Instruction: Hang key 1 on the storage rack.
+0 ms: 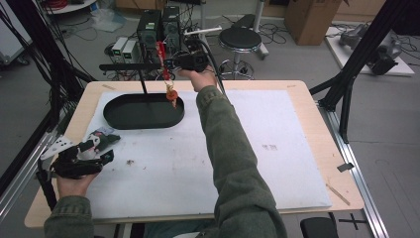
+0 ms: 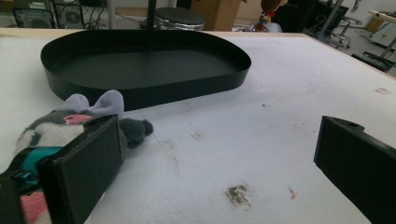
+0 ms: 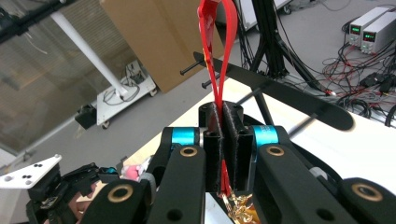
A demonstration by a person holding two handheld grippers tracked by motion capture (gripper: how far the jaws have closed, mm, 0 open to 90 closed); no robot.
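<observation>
Red ribbon [image 3: 215, 51] is what we see clamped between the closed jaws of the right gripper [image 3: 223, 149], its small orange charm [image 1: 172, 94] dangling below, above the black tray [image 1: 119, 119]. The left gripper [image 2: 210, 158] stands wide, a plush toy [image 2: 70, 121] beside its left jaw.

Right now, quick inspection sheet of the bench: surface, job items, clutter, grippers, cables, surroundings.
Surface: white mat on a wooden table, stained and with small specks.
Job's things: red ribbon charm lifted beside the black rack; black oval tray with nothing in it.
Clutter: plush toy near the tray.
Grippers: right gripper shut on the ribbon; left gripper open, low over the mat beside the plush toy.
Cables: loose bundles on the floor behind the table.
Surroundings: stool, cardboard box, computer towers.
</observation>
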